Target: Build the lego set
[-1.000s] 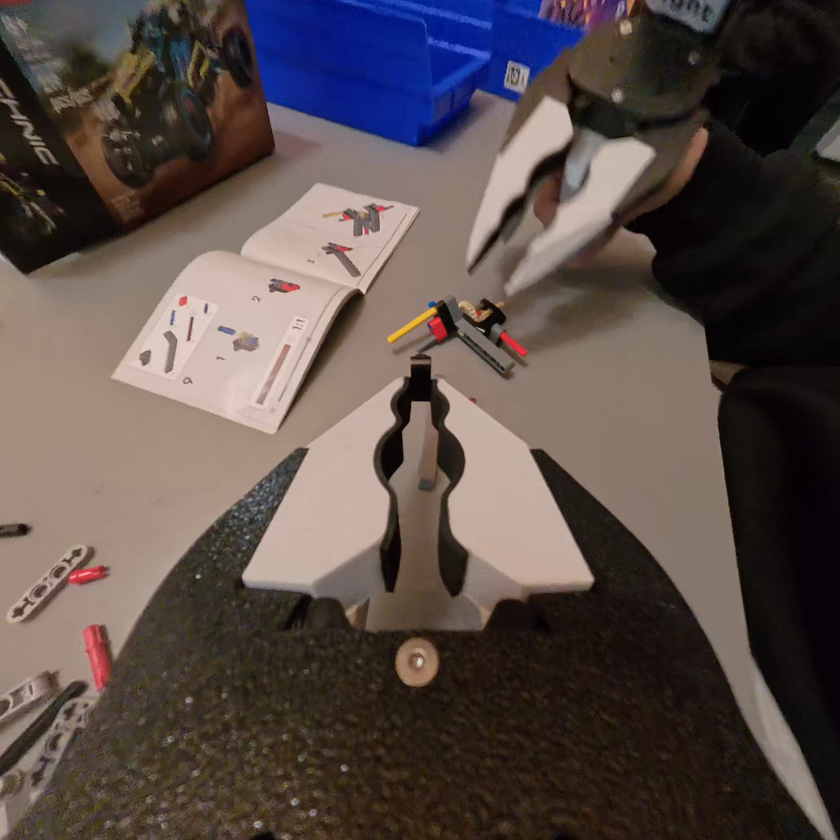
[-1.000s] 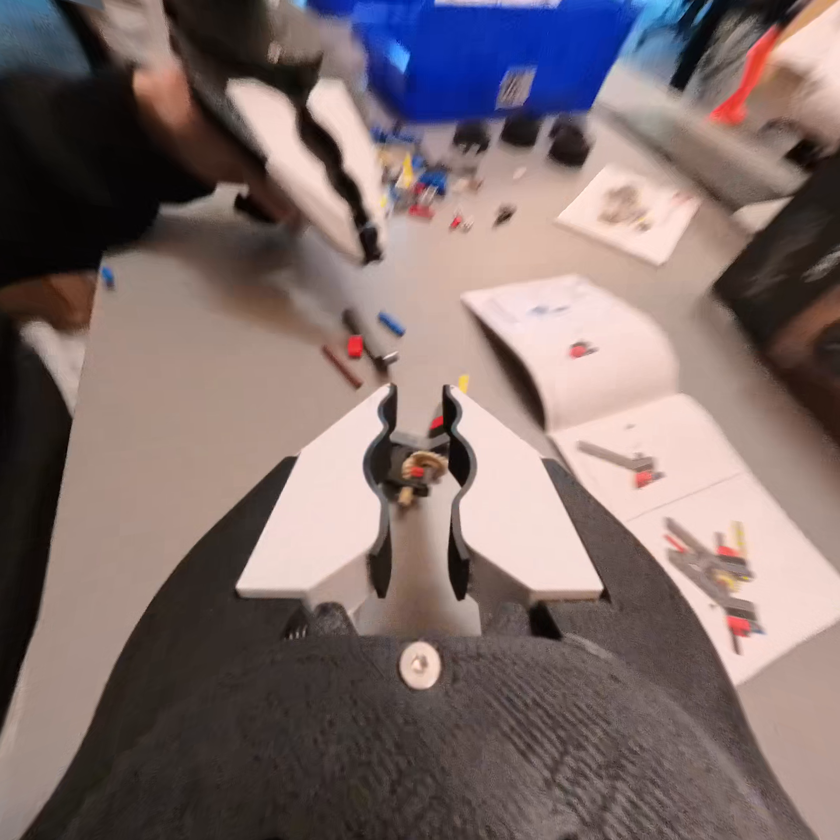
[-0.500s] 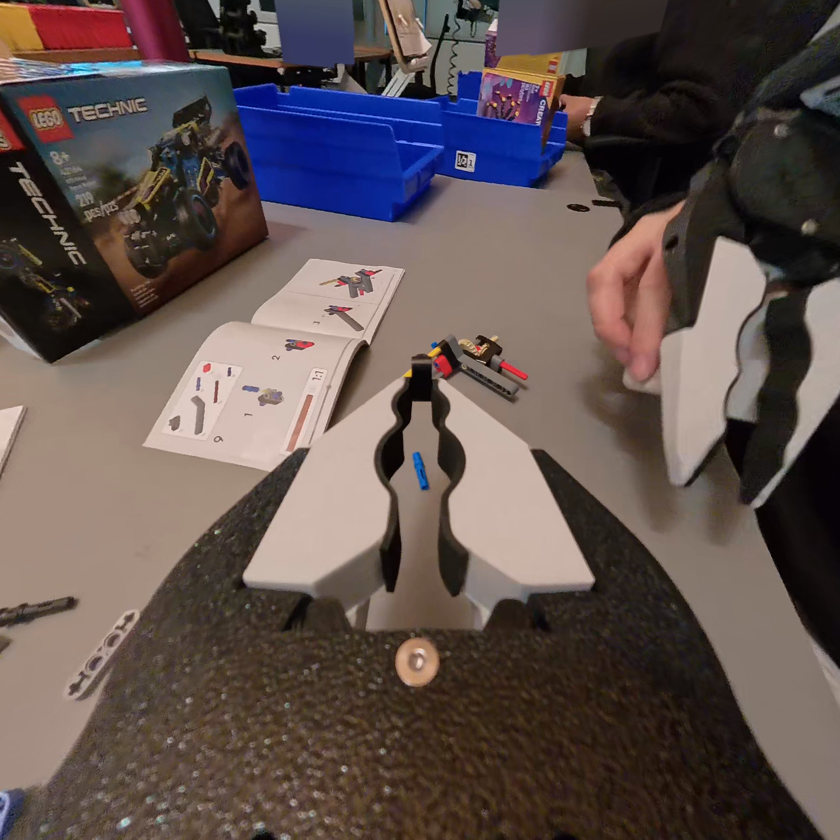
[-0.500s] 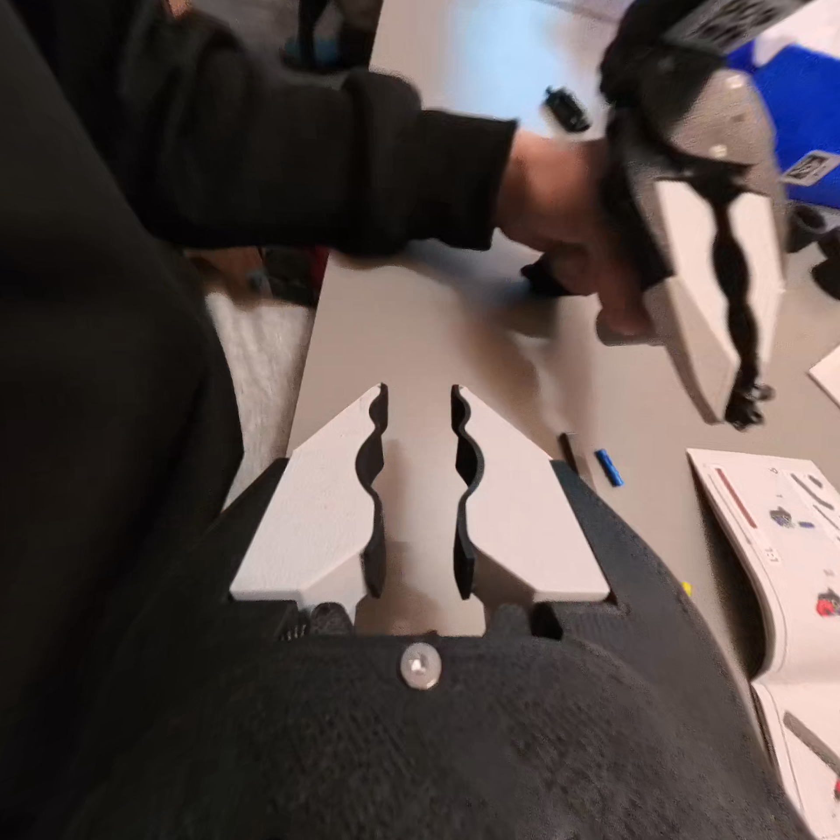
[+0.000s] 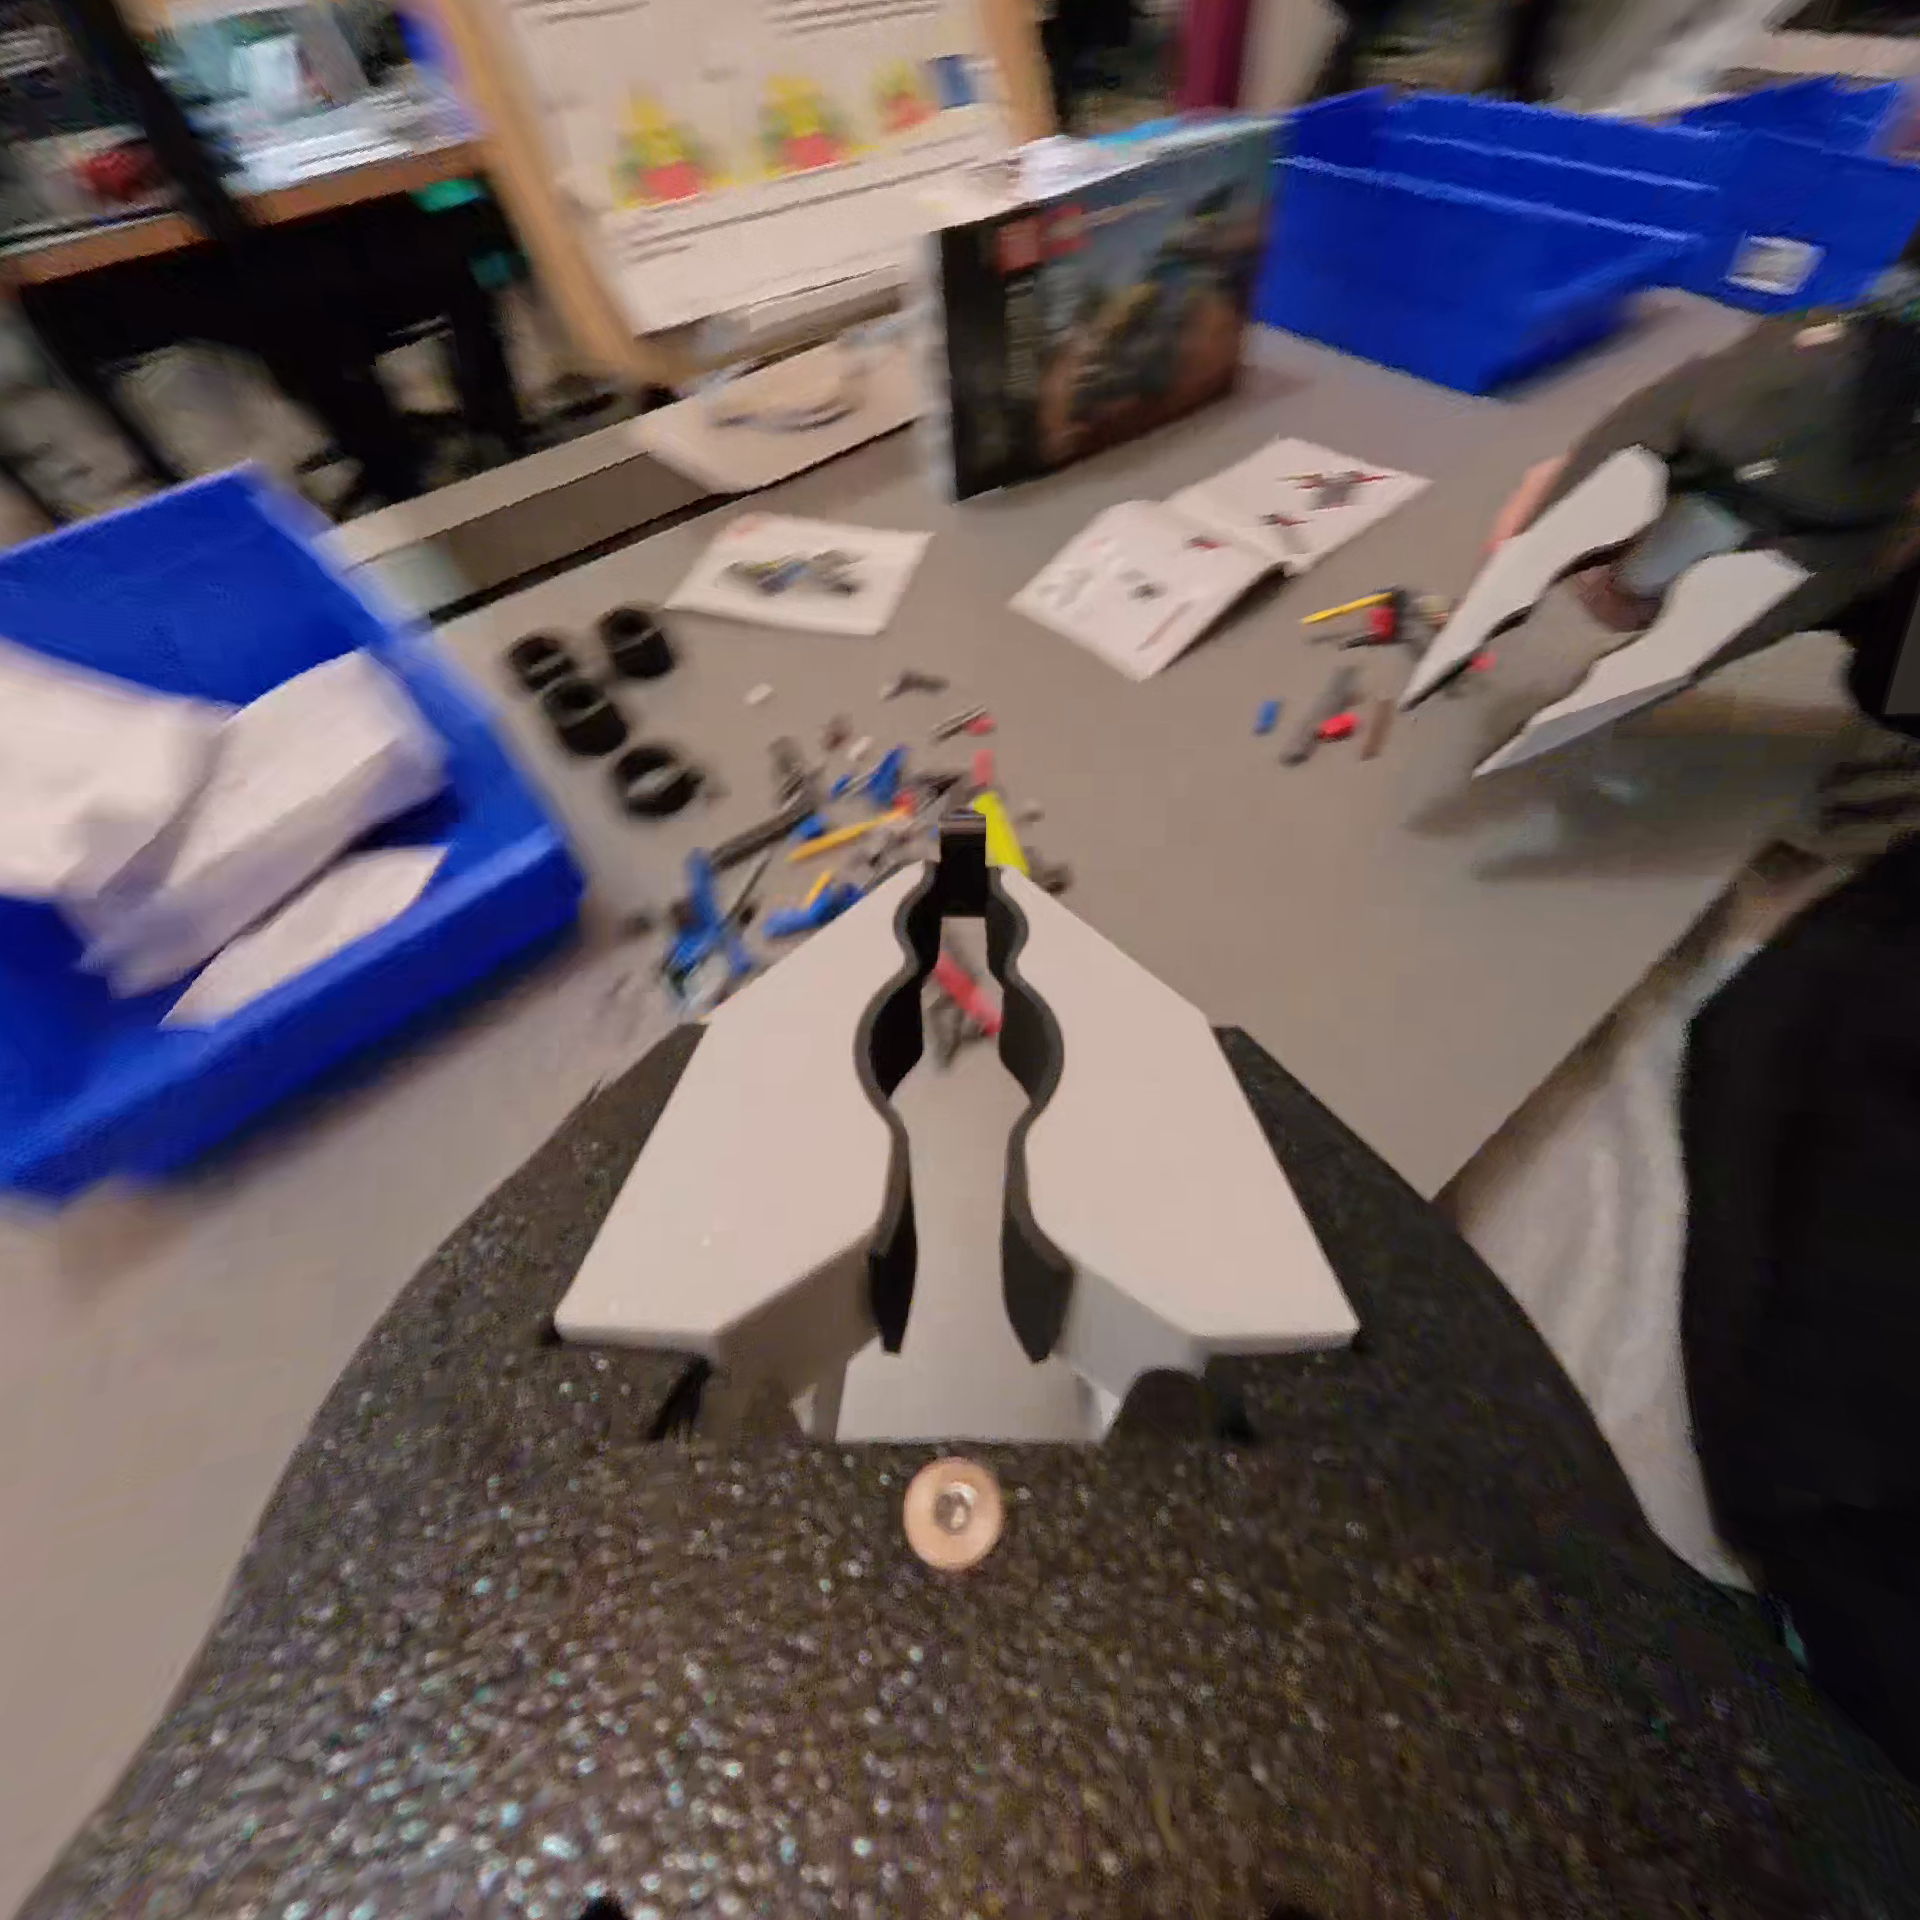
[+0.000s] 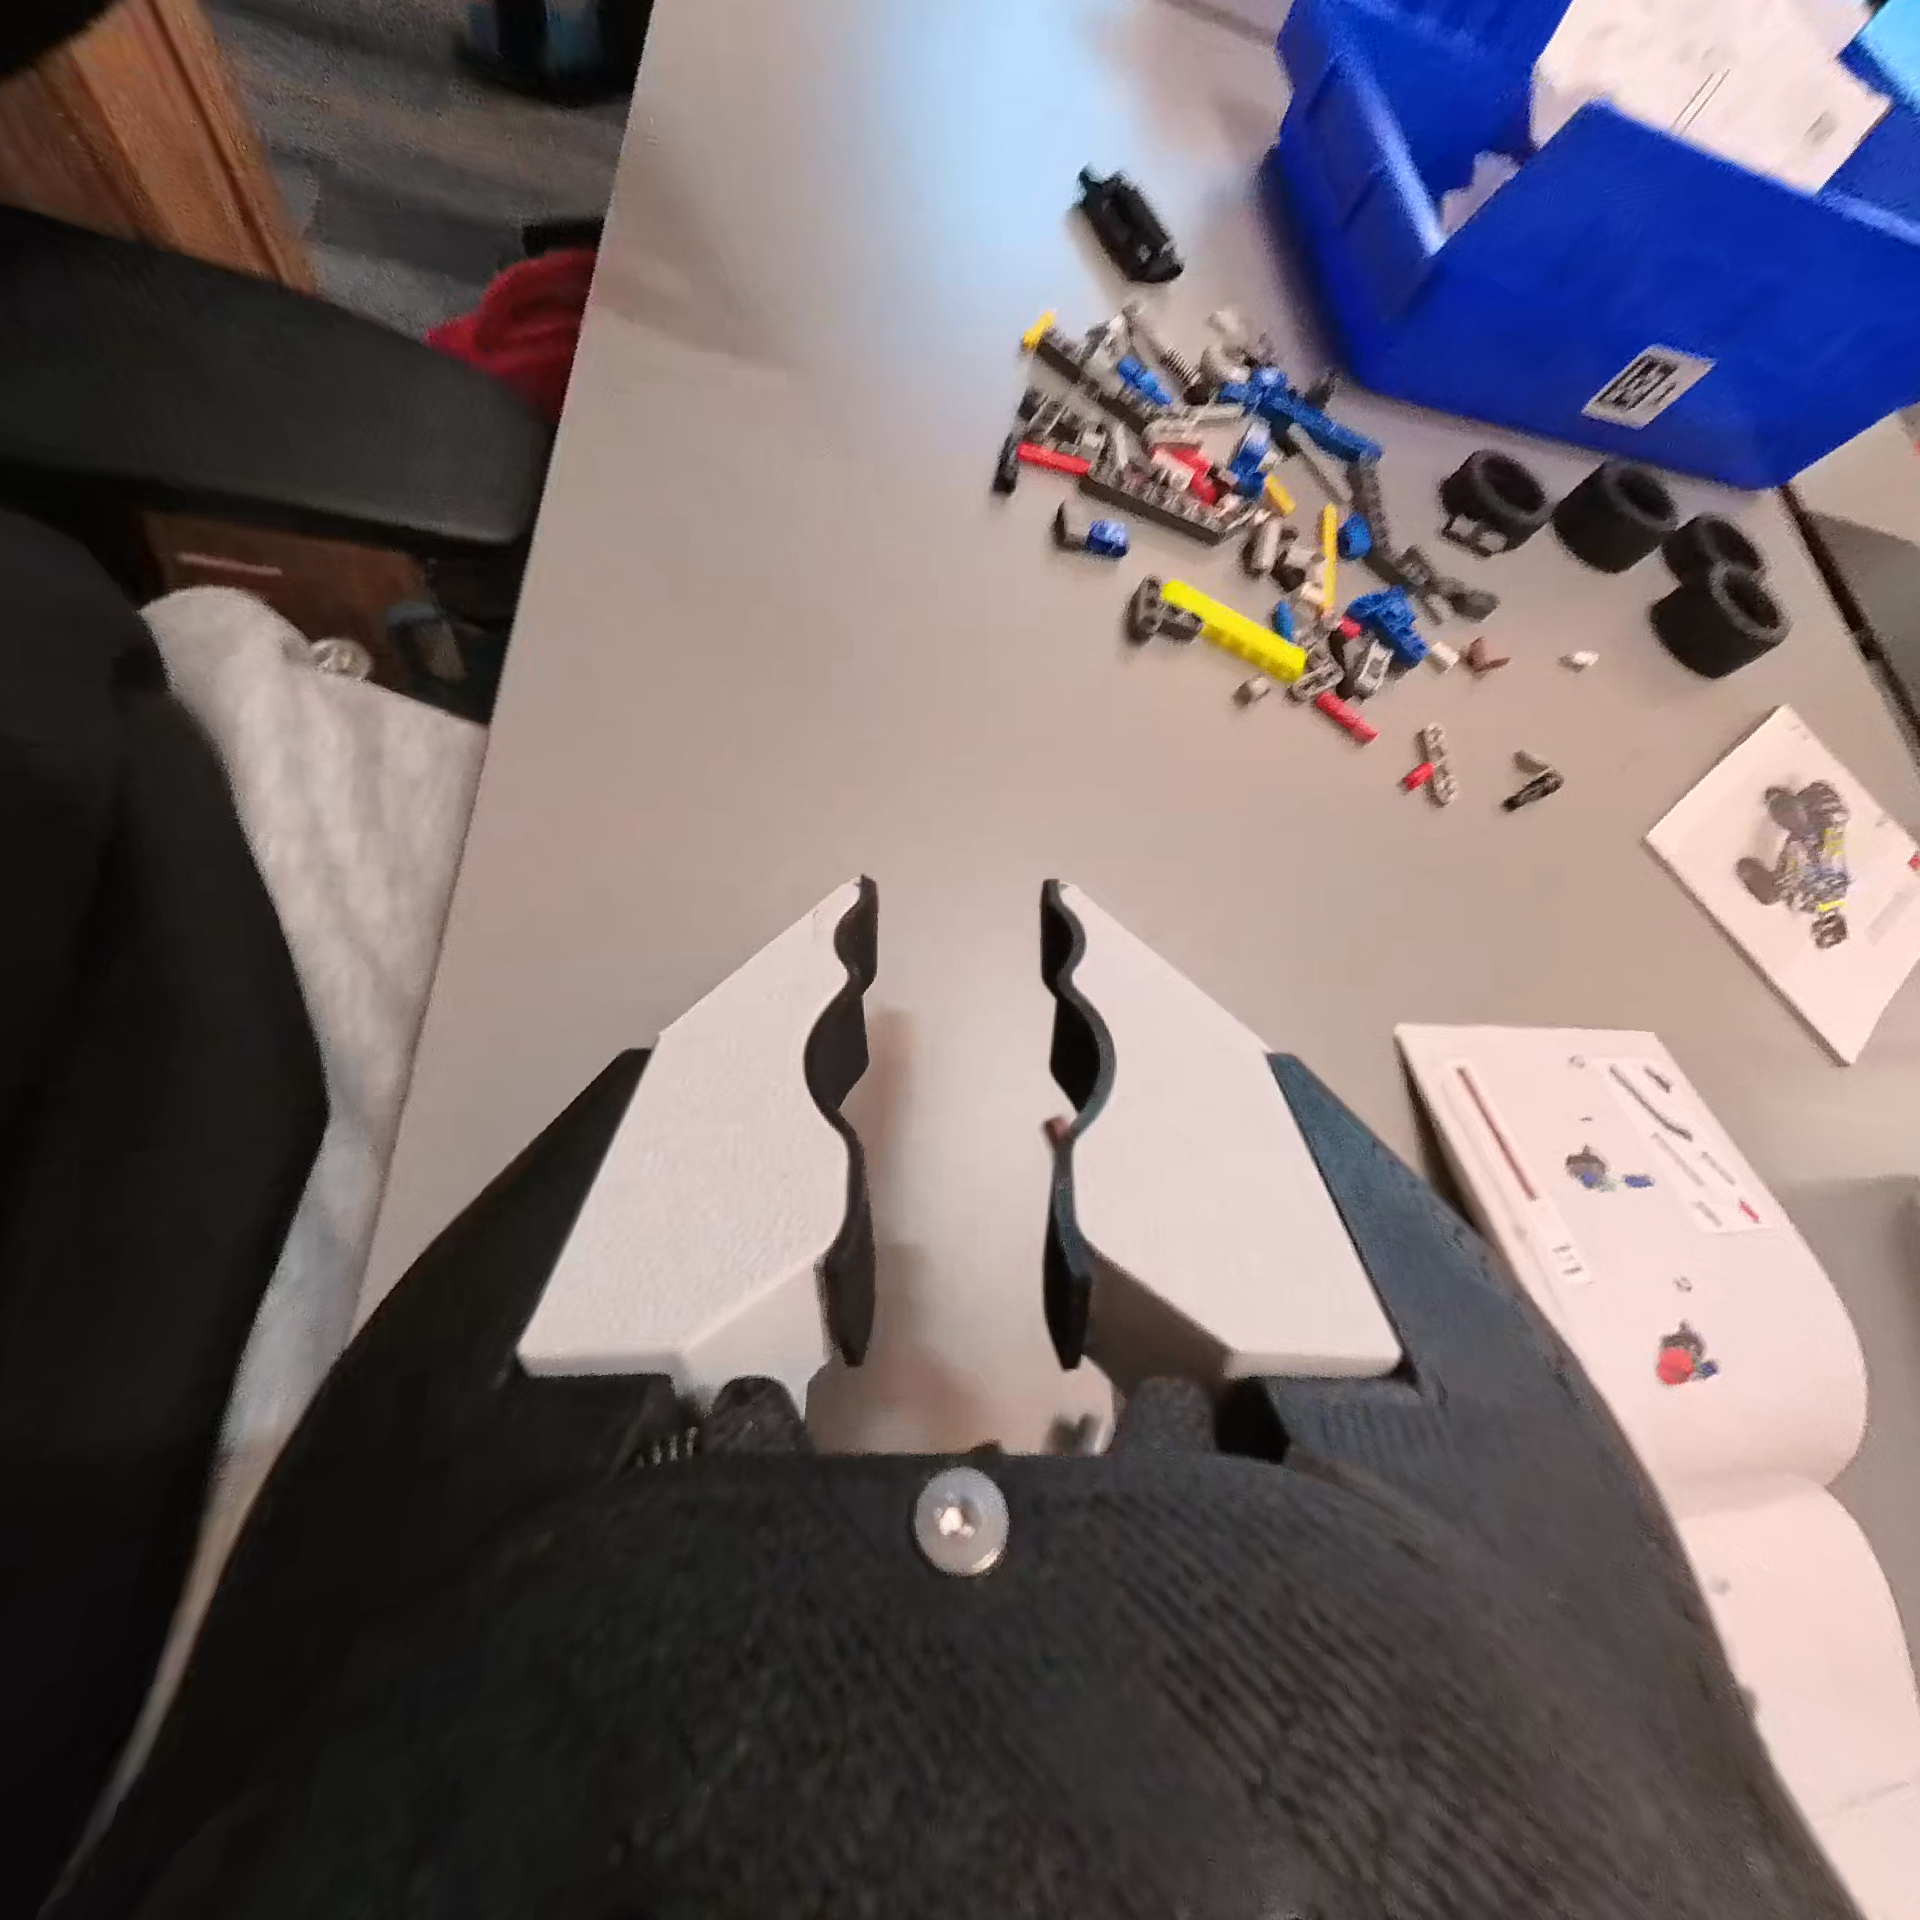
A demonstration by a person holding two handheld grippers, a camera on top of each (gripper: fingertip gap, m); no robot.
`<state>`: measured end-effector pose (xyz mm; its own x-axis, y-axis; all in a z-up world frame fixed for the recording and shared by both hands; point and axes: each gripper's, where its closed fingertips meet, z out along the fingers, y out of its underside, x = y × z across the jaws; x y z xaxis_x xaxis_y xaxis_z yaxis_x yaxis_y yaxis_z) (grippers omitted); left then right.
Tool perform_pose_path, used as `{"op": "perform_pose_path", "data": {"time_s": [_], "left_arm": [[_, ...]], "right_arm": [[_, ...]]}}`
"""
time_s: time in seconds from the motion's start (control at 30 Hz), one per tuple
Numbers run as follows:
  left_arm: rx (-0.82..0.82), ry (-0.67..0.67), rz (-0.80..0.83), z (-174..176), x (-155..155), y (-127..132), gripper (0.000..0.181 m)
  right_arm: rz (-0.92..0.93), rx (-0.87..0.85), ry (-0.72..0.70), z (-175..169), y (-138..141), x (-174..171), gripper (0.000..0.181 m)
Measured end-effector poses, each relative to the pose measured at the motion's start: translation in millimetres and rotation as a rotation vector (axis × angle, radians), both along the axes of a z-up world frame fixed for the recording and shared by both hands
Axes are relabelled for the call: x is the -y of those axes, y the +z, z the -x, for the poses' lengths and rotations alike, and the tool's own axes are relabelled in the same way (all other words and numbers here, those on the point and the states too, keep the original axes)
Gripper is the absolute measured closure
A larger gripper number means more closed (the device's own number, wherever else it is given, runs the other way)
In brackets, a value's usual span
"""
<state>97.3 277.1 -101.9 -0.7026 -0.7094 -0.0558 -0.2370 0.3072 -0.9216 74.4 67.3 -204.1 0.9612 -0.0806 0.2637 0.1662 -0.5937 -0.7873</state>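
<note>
My left gripper (image 5: pixel 963 878) is shut on a small black piece (image 5: pixel 961 862) at its fingertips and hangs above the pile of loose Lego parts (image 5: pixel 831 821). The pile also shows in the right wrist view (image 6: pixel 1247 499). My right gripper (image 6: pixel 956 894) is open and empty above bare table near the front edge. It shows in the left wrist view (image 5: pixel 1446 736) at the right, close to a small partly built assembly (image 5: pixel 1371 623) and a few loose pieces (image 5: pixel 1330 717). The open instruction booklet (image 5: pixel 1195 561) lies behind them and also appears in the right wrist view (image 6: pixel 1621 1247).
Several black tyres (image 5: pixel 603 696) (image 6: pixel 1621 530) lie beside the pile. A blue bin with white bags (image 5: pixel 208 831) (image 6: pixel 1610 260) stands at the left. The set box (image 5: pixel 1091 312), more blue bins (image 5: pixel 1455 239) and a leaflet (image 5: pixel 800 571) (image 6: pixel 1797 883) are farther back. About 25 centimeters separates my left fingertips from my right.
My left gripper has swung left from the booklet and assembly towards the parts pile, still holding the black piece. My right gripper has turned back over the table and its jaws stand wider apart.
</note>
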Motion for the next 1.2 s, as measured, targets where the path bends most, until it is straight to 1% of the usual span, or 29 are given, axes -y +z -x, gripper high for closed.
{"op": "perform_pose_path", "data": {"time_s": [0.03,0.13,0.2,0.27,0.37,0.47,0.57,0.67,0.8,0.9,0.97,1.07,1.13,1.2], "left_arm": [[0.0,0.087,0.002,8.9,-24.1,-4.9,0.176],[0.007,0.286,0.021,46.4,-81.1,-25.3,0.175],[0.006,0.41,0.042,72.1,-116.0,-41.9,0.175],[0.007,0.504,0.069,93.0,-148.0,-56.0,0.175],[-0.002,0.575,0.119,112.5,-183.5,-68.7,0.175],[0.011,0.624,0.132,130.8,-206.5,-81.2,0.175],[0.011,0.649,0.184,144.3,-218.1,-93.0,0.175],[0.063,0.689,0.234,150.2,-225.6,-99.2,0.175],[0.144,0.801,0.268,166.1,-229.2,-102.6,0.176],[0.139,0.895,0.309,184.0,-228.8,-113.8,0.176],[0.126,0.953,0.339,190.8,-233.7,-119.3,0.176],[0.104,0.989,0.344,190.4,-237.1,-123.2,0.175],[0.09,1.015,0.326,184.3,-238.2,-122.6,0.175],[0.069,1.032,0.307,174.1,-234.8,-120.4,0.176]], "right_arm": [[-0.01,0.009,0.0,-4.0,4.3,-4.0,0.151],[-0.015,0.009,0.023,-11.2,13.8,-19.6,0.142],[0.015,0.02,0.046,-13.8,11.9,-32.8,0.133],[0.054,0.051,0.063,-16.4,8.1,-47.5,0.124],[0.099,0.045,0.088,-17.5,2.1,-69.0,0.112],[0.112,0.036,0.13,-17.0,-0.9,-89.2,0.105],[0.121,0.03,0.183,-12.5,-3.3,-109.4,0.103],[0.115,0.036,0.219,-10.4,-4.4,-130.2,0.105],[0.102,0.054,0.245,-11.0,1.8,-149.8,0.11],[0.076,0.069,0.246,-13.7,5.3,-158.7,0.112],[0.044,0.039,0.249,-12.3,6.4,-166.7,0.114],[0.009,0.012,0.252,-12.4,6.0,-179.4,0.114],[-0.012,0.016,0.248,-15.9,7.7,-186.0,0.113],[-0.03,0.022,0.214,-26.1,11.3,-188.8,0.112]]}}
